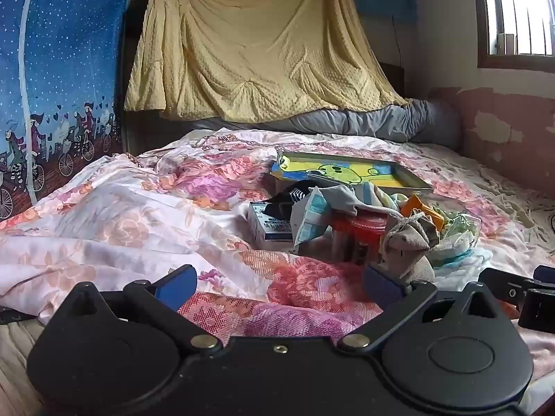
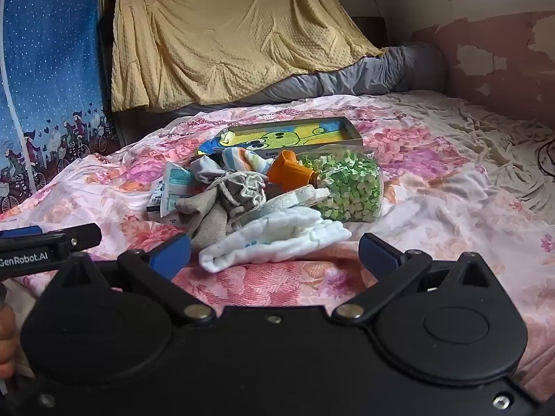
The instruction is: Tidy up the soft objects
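On floral bed (image 2: 433,208), one white cloth (image 2: 277,239), one grey sock (image 2: 222,201), one jar (image 2: 347,187), left gripper (image 1: 277,286) and right gripper (image 2: 274,253) spread.

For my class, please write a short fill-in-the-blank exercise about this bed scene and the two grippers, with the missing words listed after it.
1. Both the left gripper and the right gripper are ____.
2. The cloth lying nearest the right gripper is ____ in colour.
3. The clear jar lying on its side is filled with ____ pieces.
4. The blanket hanging behind the bed is ____.

Missing words: open; white; green; yellow
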A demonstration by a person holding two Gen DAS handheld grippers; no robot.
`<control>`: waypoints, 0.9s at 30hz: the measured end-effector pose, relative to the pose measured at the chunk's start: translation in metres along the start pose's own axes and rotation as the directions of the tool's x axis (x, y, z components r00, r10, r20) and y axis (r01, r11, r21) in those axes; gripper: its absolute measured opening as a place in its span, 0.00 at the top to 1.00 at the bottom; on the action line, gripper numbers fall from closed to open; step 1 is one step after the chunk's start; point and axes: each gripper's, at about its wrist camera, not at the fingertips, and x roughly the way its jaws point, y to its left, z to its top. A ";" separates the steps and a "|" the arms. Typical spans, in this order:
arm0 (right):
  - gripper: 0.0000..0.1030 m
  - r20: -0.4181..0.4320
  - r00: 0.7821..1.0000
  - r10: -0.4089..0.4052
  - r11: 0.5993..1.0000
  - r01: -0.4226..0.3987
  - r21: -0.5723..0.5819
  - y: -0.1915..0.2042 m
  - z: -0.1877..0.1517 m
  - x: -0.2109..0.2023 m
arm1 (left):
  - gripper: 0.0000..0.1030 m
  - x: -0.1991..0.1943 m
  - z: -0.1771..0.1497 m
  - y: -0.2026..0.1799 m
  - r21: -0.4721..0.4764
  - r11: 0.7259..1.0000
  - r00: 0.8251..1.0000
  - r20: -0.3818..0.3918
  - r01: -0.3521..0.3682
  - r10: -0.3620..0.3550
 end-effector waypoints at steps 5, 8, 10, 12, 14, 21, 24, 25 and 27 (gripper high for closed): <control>0.00 0.001 1.000 0.001 1.000 -0.001 0.000 0.000 0.000 0.000 | 0.01 0.000 0.000 0.000 -0.004 1.000 1.000 0.005 0.002 -0.002; 0.00 0.000 1.000 0.000 1.000 0.000 0.000 0.000 0.000 0.001 | 0.01 0.000 -0.001 -0.001 -0.004 1.000 1.000 0.005 0.005 -0.005; 0.00 0.003 1.000 0.000 1.000 0.000 0.000 0.000 0.000 0.000 | 0.01 0.001 -0.001 -0.001 -0.003 1.000 1.000 0.006 0.007 -0.007; 0.00 0.003 1.000 0.001 1.000 -0.001 -0.001 0.000 0.000 0.000 | 0.01 0.000 0.000 0.000 -0.005 1.000 1.000 0.005 0.002 -0.002; 0.00 0.002 1.000 0.002 1.000 -0.002 -0.001 0.000 0.000 -0.001 | 0.01 0.000 0.000 0.000 -0.005 1.000 1.000 0.004 0.002 -0.002; 0.00 0.003 1.000 -0.001 1.000 0.001 -0.001 0.000 0.000 0.000 | 0.01 0.000 0.000 0.000 -0.005 1.000 1.000 0.007 0.001 -0.001; 0.00 0.003 1.000 0.000 1.000 0.000 0.000 0.000 0.000 0.000 | 0.01 0.000 0.000 0.000 -0.005 1.000 1.000 0.007 0.001 -0.001; 0.00 0.003 1.000 -0.001 1.000 0.001 0.000 0.000 0.000 0.000 | 0.01 0.000 0.000 0.000 -0.005 1.000 1.000 0.007 0.001 -0.001; 0.00 0.002 1.000 -0.001 1.000 0.001 -0.001 0.000 0.000 0.000 | 0.01 0.000 0.000 0.000 -0.006 1.000 1.000 0.007 0.001 -0.001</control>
